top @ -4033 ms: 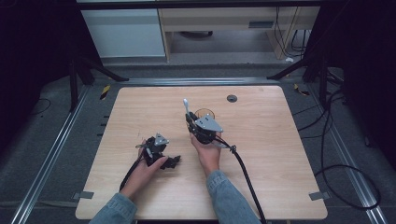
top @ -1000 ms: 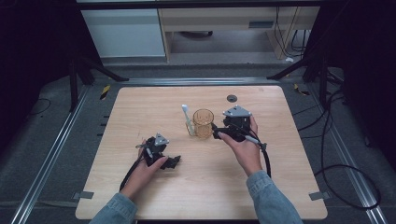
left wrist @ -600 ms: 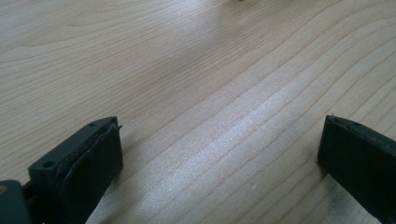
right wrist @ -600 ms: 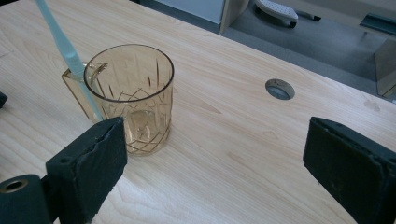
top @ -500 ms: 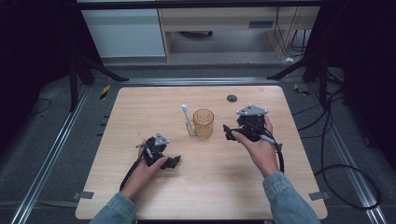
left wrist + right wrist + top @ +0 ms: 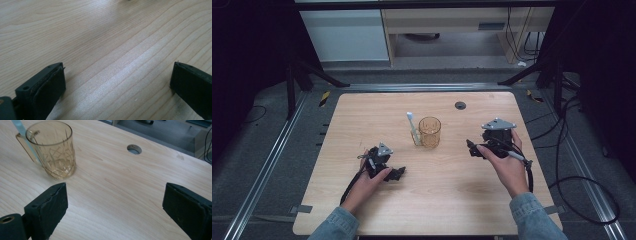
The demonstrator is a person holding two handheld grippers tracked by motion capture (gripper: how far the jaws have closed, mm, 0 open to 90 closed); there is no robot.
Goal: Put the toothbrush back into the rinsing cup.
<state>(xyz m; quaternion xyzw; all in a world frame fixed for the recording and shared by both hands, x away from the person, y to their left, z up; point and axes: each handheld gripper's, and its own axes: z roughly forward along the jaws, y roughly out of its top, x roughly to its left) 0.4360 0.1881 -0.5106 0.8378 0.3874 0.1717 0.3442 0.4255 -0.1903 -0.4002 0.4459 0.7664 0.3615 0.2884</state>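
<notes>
Looking first at our right tongs (image 6: 473, 148), we see them at the right middle of the high view, held in our right hand (image 6: 507, 167). Their jaws stand wide apart with nothing between them. In the right gripper view the two black jaws rise from the bottom corners with bare wood between.

Our left tongs (image 6: 396, 173) sit in the lower left part of the high view, low on the bench (image 6: 362, 115), in our left hand (image 6: 367, 184). Their jaws are spread wide too, and they hold nothing.

The cup (image 6: 429, 132) is amber glass with a handle. It stands upright near the middle of the high view, to the left of the right tongs and a little higher in the frame. In the right gripper view the cup (image 6: 51, 148) is at the upper left, just past the left jaw. A toothbrush (image 6: 412, 127) leans up in it, with its head at the top left of the cup and its long side almost standing.

We think the right tongs are nearer to the cup, and they point toward it. There is open wood all around the cup. A small round hole (image 6: 460, 105) lies near the top edge of the bench, well apart from the cup. The bench edges are far from both tongs.
</notes>
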